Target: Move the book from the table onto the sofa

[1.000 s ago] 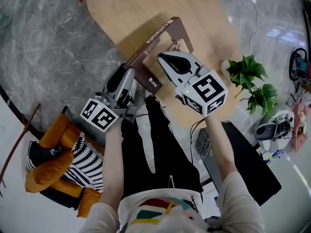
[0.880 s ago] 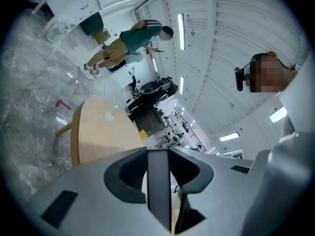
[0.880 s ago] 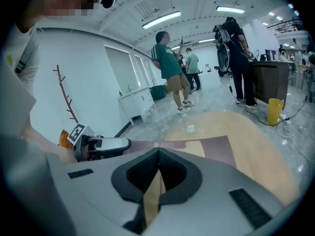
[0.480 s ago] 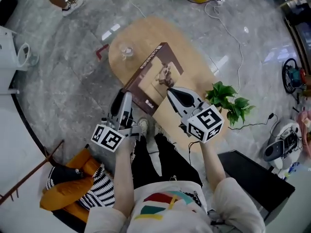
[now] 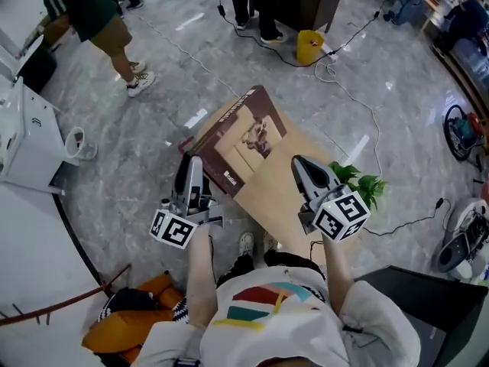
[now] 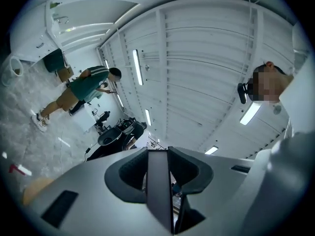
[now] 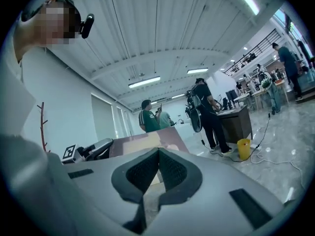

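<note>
The brown book point(image 5: 243, 138) with a picture on its cover hangs in the air above the tan table point(image 5: 284, 201), carried between both grippers. My left gripper point(image 5: 191, 164) is shut on the book's left corner. In the left gripper view the book's dark edge point(image 6: 159, 191) runs straight between the pads of that gripper point(image 6: 158, 154). My right gripper point(image 5: 298, 162) is at the book's near right edge. In the right gripper view its jaws point(image 7: 158, 154) meet on a thin tan strip, and the book's cover point(image 7: 142, 144) spreads beyond them. An orange sofa point(image 5: 126, 331) lies at the lower left.
A green plant point(image 5: 357, 186) stands on the table's right edge. Another person in a green shirt point(image 5: 85, 12) walks at the far left. A yellow bin point(image 5: 309, 47) and cables point(image 5: 344, 98) lie on the grey floor. A white machine point(image 5: 23, 140) stands at the left.
Both grippers have risen high above the table with the book between them. The table and floor now look much smaller and farther below.
</note>
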Demonstrator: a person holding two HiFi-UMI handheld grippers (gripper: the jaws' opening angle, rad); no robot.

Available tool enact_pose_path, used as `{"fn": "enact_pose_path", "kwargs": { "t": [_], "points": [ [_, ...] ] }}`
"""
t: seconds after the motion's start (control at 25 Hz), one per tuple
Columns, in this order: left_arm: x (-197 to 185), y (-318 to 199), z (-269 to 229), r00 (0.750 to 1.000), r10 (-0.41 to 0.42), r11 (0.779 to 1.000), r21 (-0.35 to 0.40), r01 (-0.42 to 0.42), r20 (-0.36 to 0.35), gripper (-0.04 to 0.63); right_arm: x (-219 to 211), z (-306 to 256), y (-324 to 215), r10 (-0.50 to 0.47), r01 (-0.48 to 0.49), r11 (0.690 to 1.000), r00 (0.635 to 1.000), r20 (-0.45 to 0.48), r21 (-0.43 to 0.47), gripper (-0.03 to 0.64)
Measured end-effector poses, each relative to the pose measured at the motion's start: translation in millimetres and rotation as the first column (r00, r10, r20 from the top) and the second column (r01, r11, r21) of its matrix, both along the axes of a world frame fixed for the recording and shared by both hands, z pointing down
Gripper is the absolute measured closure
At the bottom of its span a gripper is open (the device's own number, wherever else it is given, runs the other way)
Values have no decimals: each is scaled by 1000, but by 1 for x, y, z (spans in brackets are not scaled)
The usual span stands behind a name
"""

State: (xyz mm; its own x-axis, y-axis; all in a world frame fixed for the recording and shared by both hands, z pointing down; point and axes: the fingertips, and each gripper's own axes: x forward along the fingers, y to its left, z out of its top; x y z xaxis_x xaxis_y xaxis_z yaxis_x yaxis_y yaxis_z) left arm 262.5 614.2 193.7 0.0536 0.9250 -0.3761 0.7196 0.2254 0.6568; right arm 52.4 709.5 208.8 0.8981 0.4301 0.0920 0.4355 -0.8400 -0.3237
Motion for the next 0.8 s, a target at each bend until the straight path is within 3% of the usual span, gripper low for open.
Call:
{"fn": "enact_pose_path", "kwargs": {
  "t": [0.28,0.48,0.6,0.8],
  "points": [
    [-8,-11,-32,999,-48,997,-56,48,0,457,-21,-14,4,-4,4,1000,999,-42,6,604],
    [-14,-27,-39,992,-115,987,-108,120,51,457,-25,-15,15,-72,73,997,996,-61,16,604],
    [-3,-67,-46,977,-209,968,-130,214,50,459,-5,-16,-3,-161,163,987,985,-62,14,604],
    [22,-139,-64,925,-381,913,-157,378,11,457,44,-26,-37,-333,334,943,940,-72,5,604]
  ]
}}
